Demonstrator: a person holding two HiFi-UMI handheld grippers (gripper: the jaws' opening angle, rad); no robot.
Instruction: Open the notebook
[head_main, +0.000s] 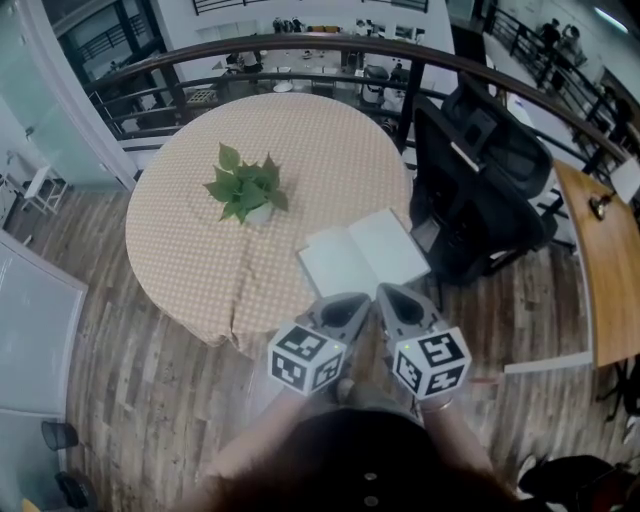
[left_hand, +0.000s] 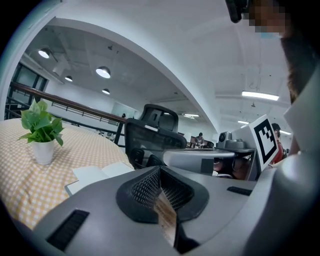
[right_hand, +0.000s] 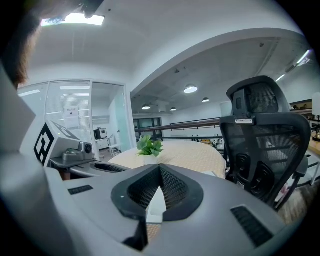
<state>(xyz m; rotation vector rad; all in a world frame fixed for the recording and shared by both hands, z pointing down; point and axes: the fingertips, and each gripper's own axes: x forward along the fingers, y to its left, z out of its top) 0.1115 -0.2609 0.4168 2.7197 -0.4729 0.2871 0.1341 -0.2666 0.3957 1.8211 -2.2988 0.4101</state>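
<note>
The notebook (head_main: 362, 253) lies open on the near right part of the round table (head_main: 190, 250), its white pages facing up. It also shows in the left gripper view as a notebook (left_hand: 95, 175) just past the jaws. My left gripper (head_main: 352, 300) and right gripper (head_main: 390, 295) are held side by side just short of the table's near edge, below the notebook and not touching it. Both have their jaws closed together with nothing between them. In their own views, the left gripper (left_hand: 160, 170) and the right gripper (right_hand: 160, 168) meet at the tips.
A small potted plant (head_main: 248, 187) stands near the table's middle. A black office chair (head_main: 485, 190) stands close to the table's right side, next to the notebook. A wooden desk (head_main: 610, 270) is at the far right, and a curved railing (head_main: 300, 45) runs behind.
</note>
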